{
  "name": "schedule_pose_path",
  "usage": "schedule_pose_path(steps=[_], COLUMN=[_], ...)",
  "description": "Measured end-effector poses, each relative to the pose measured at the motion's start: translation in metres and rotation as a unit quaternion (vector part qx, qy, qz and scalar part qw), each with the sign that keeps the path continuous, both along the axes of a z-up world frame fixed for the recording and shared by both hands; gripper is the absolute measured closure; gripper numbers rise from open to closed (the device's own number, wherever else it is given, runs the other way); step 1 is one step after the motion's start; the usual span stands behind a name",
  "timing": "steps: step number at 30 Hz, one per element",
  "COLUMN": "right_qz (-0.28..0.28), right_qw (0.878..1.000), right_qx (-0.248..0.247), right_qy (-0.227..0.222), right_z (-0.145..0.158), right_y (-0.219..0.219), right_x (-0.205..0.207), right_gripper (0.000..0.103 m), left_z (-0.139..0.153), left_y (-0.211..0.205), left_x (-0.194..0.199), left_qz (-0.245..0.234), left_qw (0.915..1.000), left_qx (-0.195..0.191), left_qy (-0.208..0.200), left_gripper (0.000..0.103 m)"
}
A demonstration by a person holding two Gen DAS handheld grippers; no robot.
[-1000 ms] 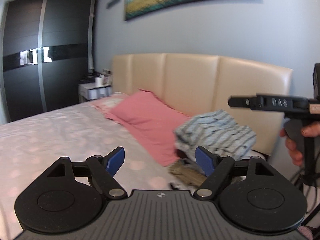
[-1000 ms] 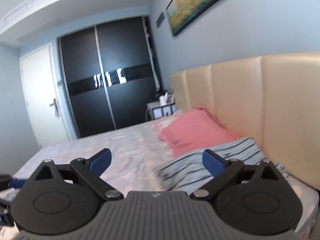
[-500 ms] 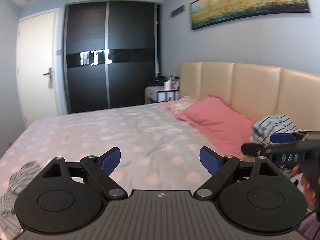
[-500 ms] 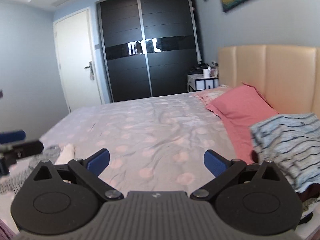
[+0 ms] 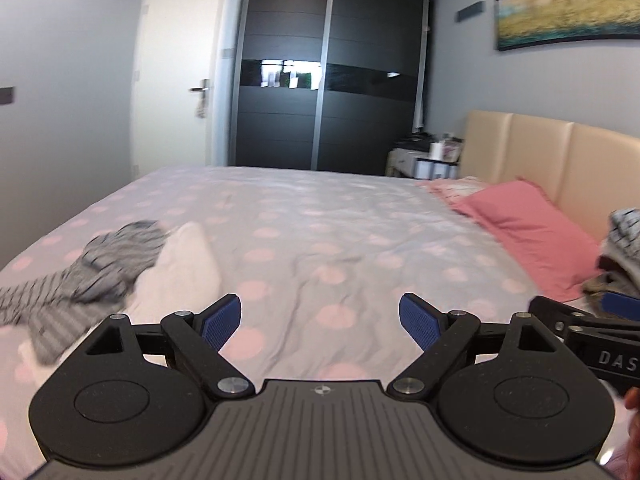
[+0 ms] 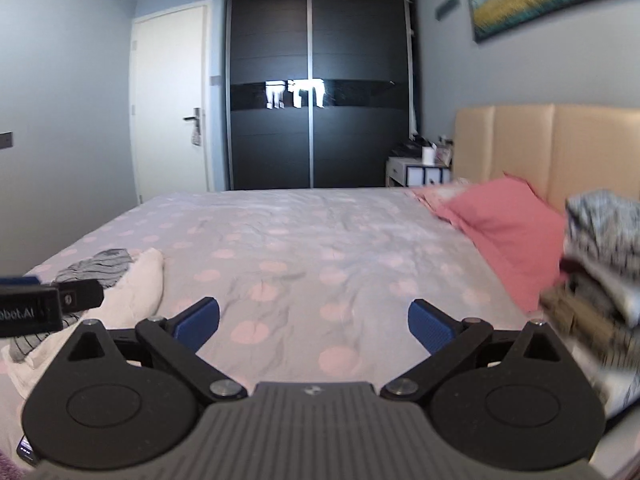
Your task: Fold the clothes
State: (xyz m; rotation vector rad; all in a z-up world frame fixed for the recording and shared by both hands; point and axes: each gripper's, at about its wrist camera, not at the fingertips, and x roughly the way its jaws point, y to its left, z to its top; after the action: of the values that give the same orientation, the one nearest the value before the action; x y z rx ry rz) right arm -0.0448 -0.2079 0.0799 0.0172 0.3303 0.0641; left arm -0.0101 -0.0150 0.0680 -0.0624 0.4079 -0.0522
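Clothes lie at two ends of the bed (image 5: 320, 240): a crumpled grey striped garment (image 5: 100, 268) sits on the left part of the polka-dot cover, touching a white garment (image 5: 180, 276) just to its right, and both show again from the right wrist view, the striped one (image 6: 96, 268) partly behind the white one (image 6: 136, 288). At the far right, near the headboard (image 6: 560, 148), a pile of folded clothes (image 6: 600, 264) is stacked, its top piece striped in blue and white; it appears blurred. A pink pillow (image 5: 528, 232) lies between that pile and the middle of the bed. The left gripper (image 5: 320, 316) hangs above the cover with its blue pads spread wide and nothing between them. The right gripper (image 6: 314, 320) is likewise spread wide and empty over the bare middle of the cover. Beyond the bed stand a dark wardrobe (image 6: 316, 88), a white door (image 6: 172, 100) and a small nightstand (image 6: 420, 168), with a painting (image 5: 564, 12) on the wall above the headboard.
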Motion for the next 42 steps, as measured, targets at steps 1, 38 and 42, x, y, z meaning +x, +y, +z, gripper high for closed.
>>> schedule_pose_path(steps=[1, 38, 42], right_qz=[-0.006, -0.024, -0.020], right_qw=[1.000, 0.999, 0.999], right_qx=[0.001, 0.017, 0.017], right_qy=[0.001, 0.042, 0.040], right_z=[-0.010, -0.087, -0.085], right_y=[0.004, 0.012, 0.014], right_x=[-0.002, 0.031, 0.027], right_gripper=[0.001, 0.001, 0.001], left_z=[-0.007, -0.074, -0.070], left_y=[0.002, -0.002, -0.001], left_x=[-0.001, 0.025, 0.022], left_qz=[0.007, 0.003, -0.002], left_qw=[1.0000, 0.9963, 0.9967], left_qx=[0.003, 0.035, 0.038], left_qy=[0.001, 0.078, 0.072], left_gripper=[0.016, 0.016, 0.016])
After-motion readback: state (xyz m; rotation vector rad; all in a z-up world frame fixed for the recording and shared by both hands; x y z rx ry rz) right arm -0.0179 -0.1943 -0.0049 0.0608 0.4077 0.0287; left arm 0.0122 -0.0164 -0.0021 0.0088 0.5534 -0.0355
